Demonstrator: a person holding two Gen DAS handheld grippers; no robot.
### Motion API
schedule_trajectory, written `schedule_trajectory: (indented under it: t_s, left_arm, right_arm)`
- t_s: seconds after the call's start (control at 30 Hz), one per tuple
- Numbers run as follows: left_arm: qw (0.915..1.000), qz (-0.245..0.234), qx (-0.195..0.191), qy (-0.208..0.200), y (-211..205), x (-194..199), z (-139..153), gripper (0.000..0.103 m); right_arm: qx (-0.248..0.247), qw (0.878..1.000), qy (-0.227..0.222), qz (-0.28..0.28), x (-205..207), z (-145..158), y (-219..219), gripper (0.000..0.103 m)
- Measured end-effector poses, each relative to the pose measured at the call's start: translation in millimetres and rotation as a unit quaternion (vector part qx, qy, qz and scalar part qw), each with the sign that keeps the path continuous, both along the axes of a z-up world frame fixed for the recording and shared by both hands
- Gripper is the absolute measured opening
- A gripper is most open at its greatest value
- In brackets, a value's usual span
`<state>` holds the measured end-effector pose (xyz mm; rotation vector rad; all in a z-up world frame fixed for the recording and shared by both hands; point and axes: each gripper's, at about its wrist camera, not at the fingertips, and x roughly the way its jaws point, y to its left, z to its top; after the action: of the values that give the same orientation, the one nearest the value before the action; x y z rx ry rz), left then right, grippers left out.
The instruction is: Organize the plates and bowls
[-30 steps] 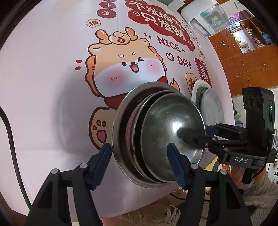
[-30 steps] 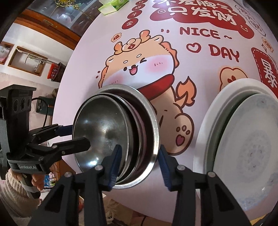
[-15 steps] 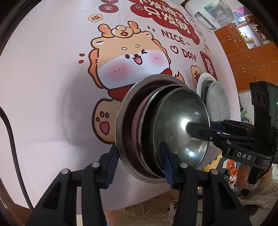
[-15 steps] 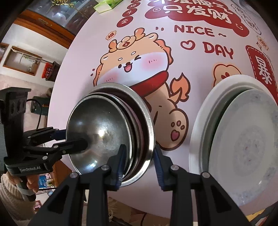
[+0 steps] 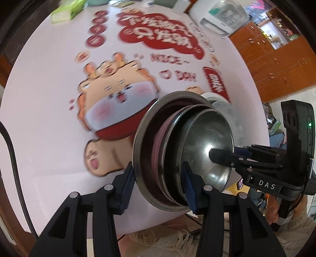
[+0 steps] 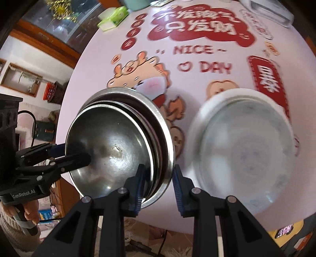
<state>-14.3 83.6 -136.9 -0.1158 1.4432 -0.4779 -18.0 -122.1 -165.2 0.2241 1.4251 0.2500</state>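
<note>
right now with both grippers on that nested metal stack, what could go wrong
1. The stack of metal bowls is pinched only at opposite rims by the left gripper and right gripper; uneven lifting could tilt it.
2. The inner bowls sit loose and off-centre, so they might slide out.
3. The white plates lie close beside; a swing could knock them.

steel bowls (image 6: 110,150): 3 nested | white plates (image 6: 243,146): 2 stacked | tissue box (image 6: 113,18): 1

Cartoon tablecloth (image 5: 49,122); green tissue box (image 6: 113,18); white appliance (image 5: 219,15), perhaps a sterilizer.
</note>
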Motion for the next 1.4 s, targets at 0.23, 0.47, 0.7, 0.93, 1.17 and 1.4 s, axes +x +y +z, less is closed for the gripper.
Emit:
schedule_trajectory:
  t_s: [0.23,0.47,0.7,0.93,1.17,1.4]
  left_arm:
    - [0.9988,-0.046,-0.014,-0.009,-84,3,5,0.044]
    - [0.9968,-0.077,-0.020,0.013,-151,1,-24,0.044]
    - [0.9966,-0.072,-0.010,0.039,-176,2,-53,0.044]
    - [0.9976,-0.051,-0.016,0.045,-172,9,-57,0.045]
    - [0.9979,-0.049,-0.014,0.040,-175,12,-57,0.045]
    - [0.9980,-0.055,-0.007,0.030,-183,12,-56,0.046]
  right_arm:
    - [-0.040,0.998,-0.015,-0.054,-15,14,-72,0.027]
    - [-0.075,0.993,-0.009,-0.085,-21,2,-130,0.027]
    - [-0.092,0.992,0.012,-0.082,-17,-20,-148,0.027]
    - [-0.091,0.993,0.018,-0.075,-5,-24,-149,0.028]
    - [-0.098,0.992,0.029,-0.072,-2,-28,-147,0.030]
    - [-0.100,0.992,0.036,-0.070,-3,-31,-148,0.033]
